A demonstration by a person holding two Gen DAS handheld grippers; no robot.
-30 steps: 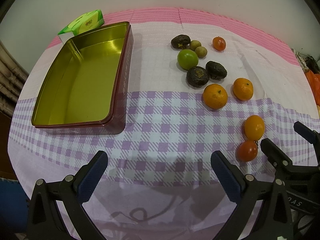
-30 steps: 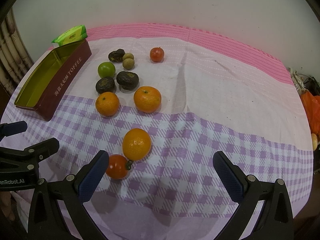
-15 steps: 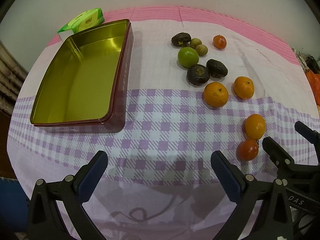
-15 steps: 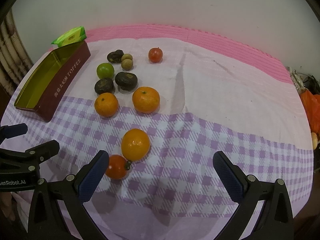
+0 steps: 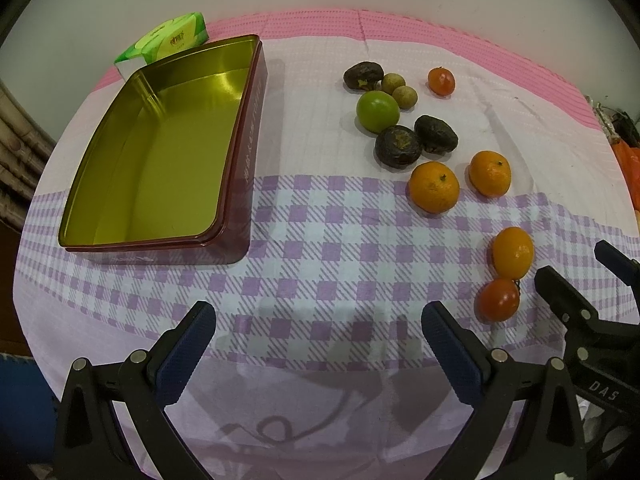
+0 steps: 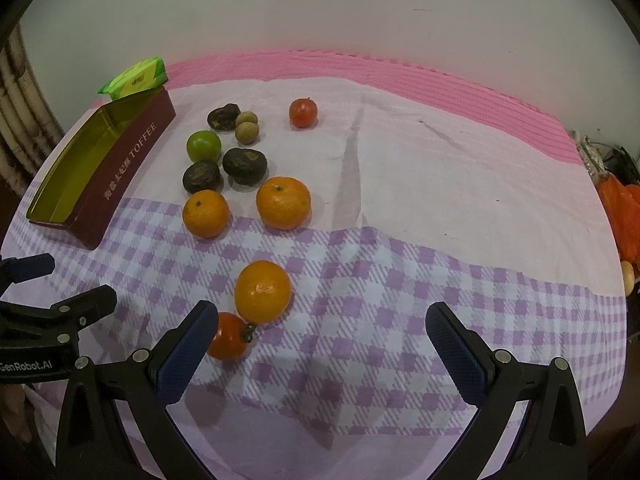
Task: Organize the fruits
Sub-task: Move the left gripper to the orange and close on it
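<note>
"TOFFEE" on tin (image 6: 132,160); "GenRobot.AI" on left gripper (image 6: 24,366)

At lower left of my right wrist view, my blue-padded finger (image 6: 188,350) hides part of the small red tomato (image 6: 229,338); orange bags (image 6: 622,216) are cut off at right.

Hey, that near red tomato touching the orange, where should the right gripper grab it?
Grip the tomato across its round middle, coming down from above. Set the open right gripper so neither finger enters the side where the orange touches it; its stem points that way too.
</note>
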